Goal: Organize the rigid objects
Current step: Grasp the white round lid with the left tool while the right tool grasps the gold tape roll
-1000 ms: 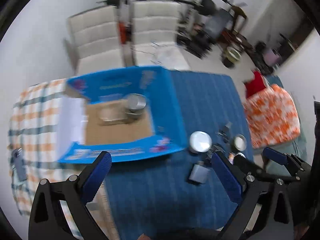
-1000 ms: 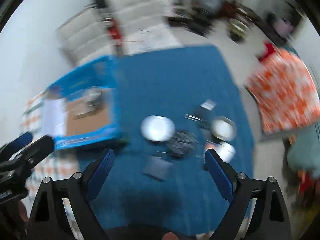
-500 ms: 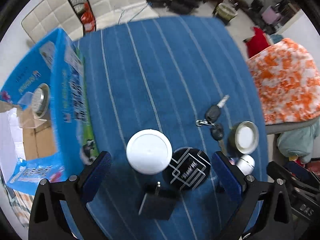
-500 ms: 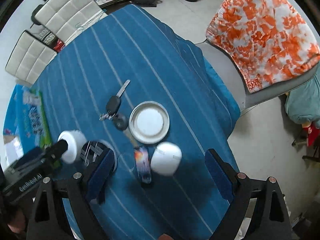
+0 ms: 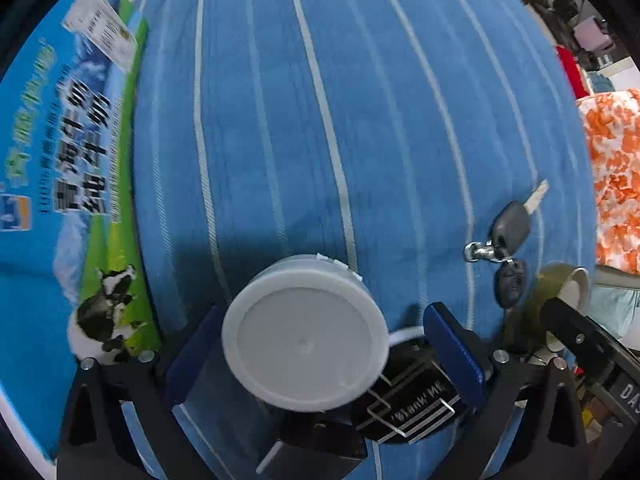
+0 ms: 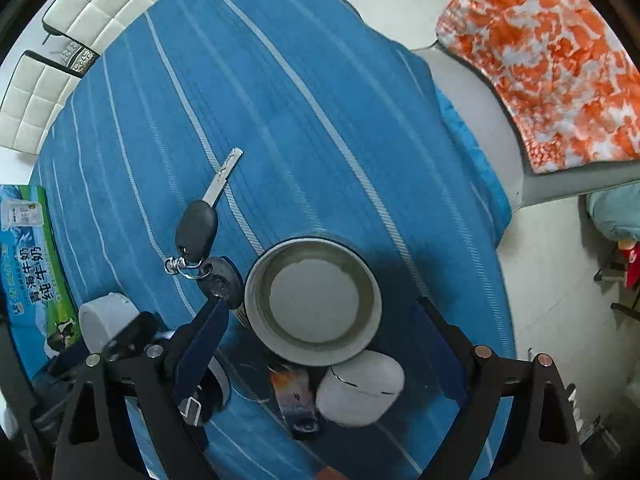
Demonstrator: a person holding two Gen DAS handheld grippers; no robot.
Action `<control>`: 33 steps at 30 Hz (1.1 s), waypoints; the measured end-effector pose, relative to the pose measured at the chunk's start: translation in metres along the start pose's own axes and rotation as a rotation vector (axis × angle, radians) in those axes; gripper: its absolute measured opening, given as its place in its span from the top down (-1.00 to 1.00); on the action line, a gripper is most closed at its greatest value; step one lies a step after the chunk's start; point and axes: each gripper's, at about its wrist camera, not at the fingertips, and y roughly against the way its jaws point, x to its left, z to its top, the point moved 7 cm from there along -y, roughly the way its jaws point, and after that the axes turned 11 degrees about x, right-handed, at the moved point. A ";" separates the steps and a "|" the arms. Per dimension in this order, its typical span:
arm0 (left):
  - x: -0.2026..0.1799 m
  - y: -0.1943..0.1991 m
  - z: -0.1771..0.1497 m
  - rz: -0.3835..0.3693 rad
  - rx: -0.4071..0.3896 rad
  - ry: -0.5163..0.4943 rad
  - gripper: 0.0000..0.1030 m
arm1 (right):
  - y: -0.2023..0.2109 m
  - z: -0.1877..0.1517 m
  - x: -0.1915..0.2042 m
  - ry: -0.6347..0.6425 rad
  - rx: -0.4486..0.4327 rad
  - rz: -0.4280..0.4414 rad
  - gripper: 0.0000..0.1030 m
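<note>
While both tools hang over the blue striped cloth (image 6: 304,92), the clutter lies thick under them. Just behind the white-lidded jar (image 5: 306,336) between the left gripper's (image 5: 320,352) fingers lie a round black coaster with white lines (image 5: 412,400) and a dark flat block (image 5: 324,446), the coaster partly under the jar. To that gripper's left stands the blue milk carton box (image 5: 68,168), close by; to its right lie the car keys (image 5: 508,236).

In the right wrist view the key blade (image 6: 226,172) points away from the tool and a little rightward, its long axis running from the ring (image 6: 176,266) up the cloth, with a second fob (image 6: 220,280) touching the left finger's tip. The tape roll (image 6: 314,300) stands on its flat side, hole upward, between the right gripper's (image 6: 320,320) fingers. Behind it sit a white earbud case (image 6: 360,388) and a small printed lighter-like object (image 6: 294,400), both touching or nearly so.

Both tongs are spread wide. The left straddles the jar, its pads near the sides, contact unclear. The right straddles the tape roll with clear gaps, grasping nothing.
</note>
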 end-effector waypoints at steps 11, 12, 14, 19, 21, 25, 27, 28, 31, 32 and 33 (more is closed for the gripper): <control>-0.004 -0.003 -0.007 0.007 -0.054 0.010 -0.27 | -0.016 0.001 -0.004 -0.021 0.005 -0.090 -0.33; -0.005 -0.003 -0.008 0.013 -0.062 0.008 -0.27 | -0.016 0.001 -0.003 -0.017 0.004 -0.099 -0.33; -0.007 -0.003 -0.009 0.020 -0.073 0.006 -0.27 | -0.017 0.000 -0.002 -0.012 0.003 -0.110 -0.32; -0.013 0.005 -0.022 0.012 -0.081 -0.002 -0.27 | -0.015 -0.005 -0.005 0.005 0.007 -0.101 -0.30; -0.005 0.014 -0.023 0.010 -0.083 -0.003 -0.27 | -0.008 -0.011 -0.001 0.016 -0.010 -0.102 -0.30; -0.003 0.032 -0.032 -0.006 -0.114 -0.010 -0.27 | 0.006 -0.016 0.008 0.042 -0.038 -0.086 -0.30; -0.005 0.046 -0.034 -0.017 -0.141 -0.016 -0.27 | 0.017 -0.018 0.013 0.056 -0.058 -0.076 -0.30; -0.008 0.055 -0.035 -0.025 -0.154 -0.019 -0.27 | 0.025 -0.020 0.016 0.065 -0.076 -0.075 -0.29; -0.012 0.081 -0.039 -0.039 -0.202 -0.035 -0.27 | 0.047 -0.025 0.026 0.094 -0.117 -0.073 -0.29; -0.013 0.088 -0.040 -0.045 -0.213 -0.038 -0.27 | 0.054 -0.027 0.029 0.102 -0.128 -0.071 -0.29; -0.013 0.097 -0.043 -0.053 -0.228 -0.042 -0.27 | 0.061 -0.030 0.033 0.108 -0.140 -0.069 -0.29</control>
